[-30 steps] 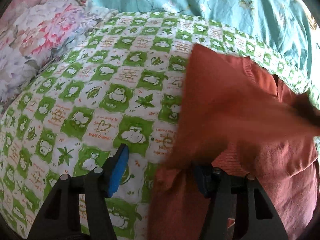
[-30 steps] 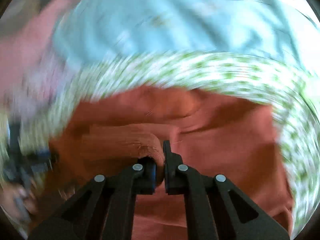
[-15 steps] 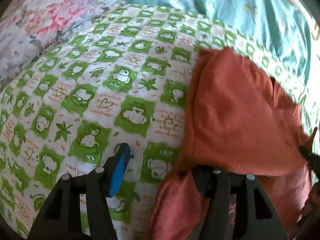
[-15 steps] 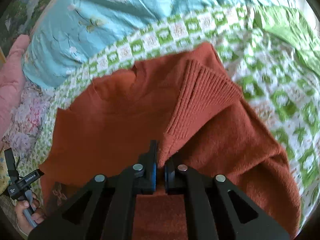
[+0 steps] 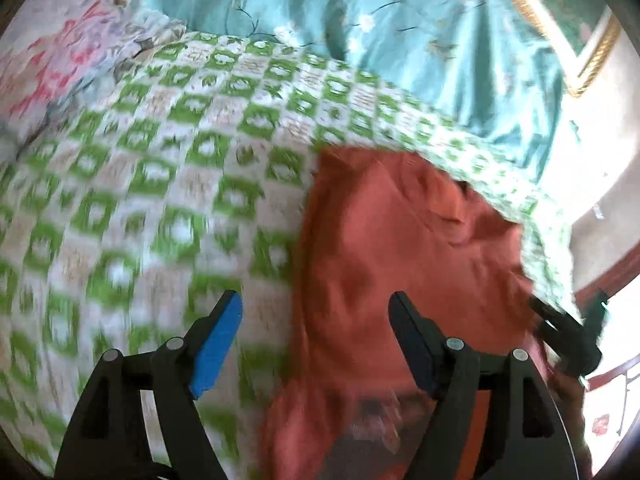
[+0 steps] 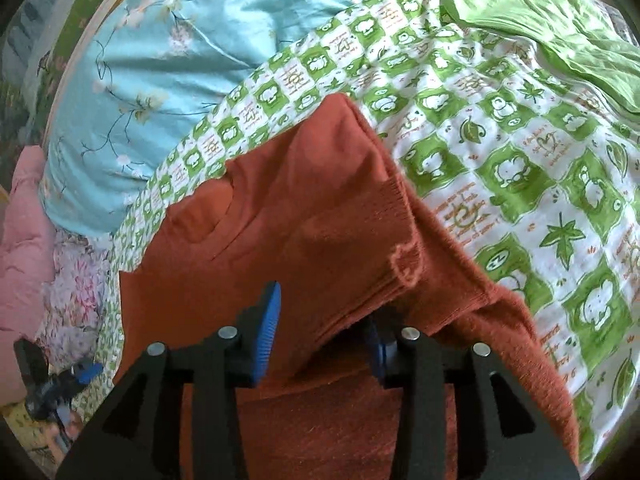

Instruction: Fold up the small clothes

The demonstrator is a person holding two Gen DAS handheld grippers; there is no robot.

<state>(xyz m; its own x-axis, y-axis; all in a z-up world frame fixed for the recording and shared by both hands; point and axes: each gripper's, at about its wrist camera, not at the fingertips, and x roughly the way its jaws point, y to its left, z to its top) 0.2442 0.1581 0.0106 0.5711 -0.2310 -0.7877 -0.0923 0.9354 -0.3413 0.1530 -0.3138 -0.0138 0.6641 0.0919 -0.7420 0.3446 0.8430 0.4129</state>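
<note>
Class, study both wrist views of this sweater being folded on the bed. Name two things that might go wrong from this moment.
1. The right gripper is open with the ribbed sleeve cuff draped loosely between its fingers; pulling back may drag the cuff and undo the fold.
2. The left gripper is open over the edge of the rust sweater; the view is blurred, so a hasty grasp may also pinch the green checked sheet.

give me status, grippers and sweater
Left gripper open, holding nothing. Right gripper open, sleeve draped between its fingers, not pinched. Sweater flat on quilt, sleeve folded in. Nothing in the way.
</note>
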